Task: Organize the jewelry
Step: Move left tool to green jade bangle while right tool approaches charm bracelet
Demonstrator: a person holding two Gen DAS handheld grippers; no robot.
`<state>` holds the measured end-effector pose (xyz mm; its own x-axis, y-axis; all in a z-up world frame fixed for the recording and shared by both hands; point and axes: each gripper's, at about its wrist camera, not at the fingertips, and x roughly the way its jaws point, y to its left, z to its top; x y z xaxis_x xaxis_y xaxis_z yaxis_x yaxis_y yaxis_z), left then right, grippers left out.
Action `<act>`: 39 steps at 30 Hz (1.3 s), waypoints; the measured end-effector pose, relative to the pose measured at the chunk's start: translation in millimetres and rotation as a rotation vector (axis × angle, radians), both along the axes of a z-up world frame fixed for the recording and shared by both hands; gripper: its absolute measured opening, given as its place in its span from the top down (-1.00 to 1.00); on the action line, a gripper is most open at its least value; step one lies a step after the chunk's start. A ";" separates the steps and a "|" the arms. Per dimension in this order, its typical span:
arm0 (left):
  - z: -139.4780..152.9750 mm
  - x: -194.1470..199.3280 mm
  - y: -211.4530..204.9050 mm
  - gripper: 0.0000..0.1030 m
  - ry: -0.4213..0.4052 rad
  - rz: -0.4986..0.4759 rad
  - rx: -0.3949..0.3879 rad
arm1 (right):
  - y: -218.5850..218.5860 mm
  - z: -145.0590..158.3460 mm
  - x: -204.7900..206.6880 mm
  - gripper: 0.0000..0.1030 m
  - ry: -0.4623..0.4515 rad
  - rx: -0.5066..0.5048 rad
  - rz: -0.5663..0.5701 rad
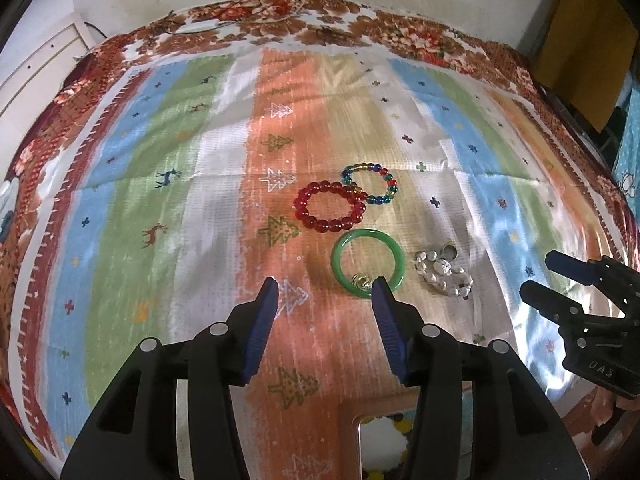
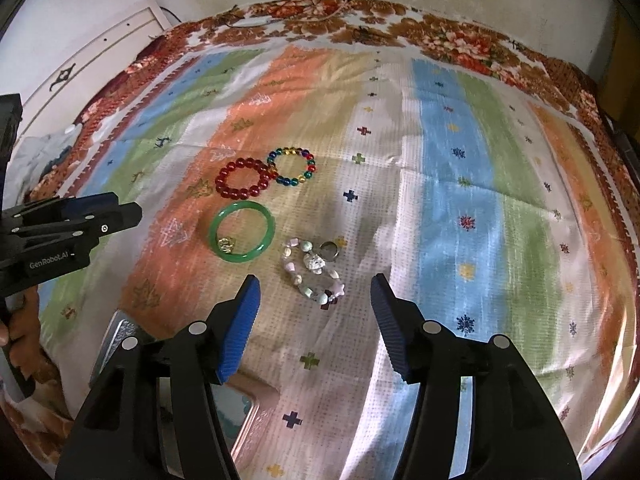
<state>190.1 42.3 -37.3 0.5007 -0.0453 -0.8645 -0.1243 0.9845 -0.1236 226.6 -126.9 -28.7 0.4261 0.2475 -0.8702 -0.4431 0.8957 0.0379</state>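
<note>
Left gripper [image 1: 325, 286]: jaws apart, nothing between them. The green bangle [image 1: 368, 264] lies just ahead, at the right fingertip, with a small gold piece [image 1: 362, 280] inside its ring. Right gripper [image 2: 316, 282]: jaws apart, empty — the pale stone bracelet [image 2: 314, 270] lies just ahead, between the tips, a small ring [image 2: 330, 249] touching its far side. Beyond, the red bead bracelet [image 1: 330, 206] touches the multicoloured one [image 1: 370, 188]. Recommended: straddle one rim only, descend squarely — avoid snagging the striped cloth [image 1: 200, 200].

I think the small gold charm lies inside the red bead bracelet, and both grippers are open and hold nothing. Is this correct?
Not quite: the small gold charm lies inside the green bangle, not the red bead bracelet; the right wrist view shows it. The left gripper and right gripper are open and hold nothing.
</note>
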 end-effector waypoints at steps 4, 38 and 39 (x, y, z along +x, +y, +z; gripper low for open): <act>-8.5 11.8 -2.3 0.01 0.028 -0.008 0.005 | 3.1 -8.7 8.6 -0.11 0.006 -0.044 0.002; -62.5 69.0 -2.2 -0.04 0.170 -0.035 -0.003 | 15.5 -65.3 54.9 -0.11 0.153 -0.116 -0.011; -63.3 69.7 -2.2 -0.04 0.172 -0.036 -0.002 | 15.7 -67.3 55.3 -0.11 0.156 -0.122 -0.012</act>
<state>259.8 40.1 -100.6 0.3435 -0.0620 -0.9371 -0.1088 0.9885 -0.1052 281.9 -111.2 -96.0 0.2862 0.1316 -0.9491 -0.4292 0.9032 -0.0042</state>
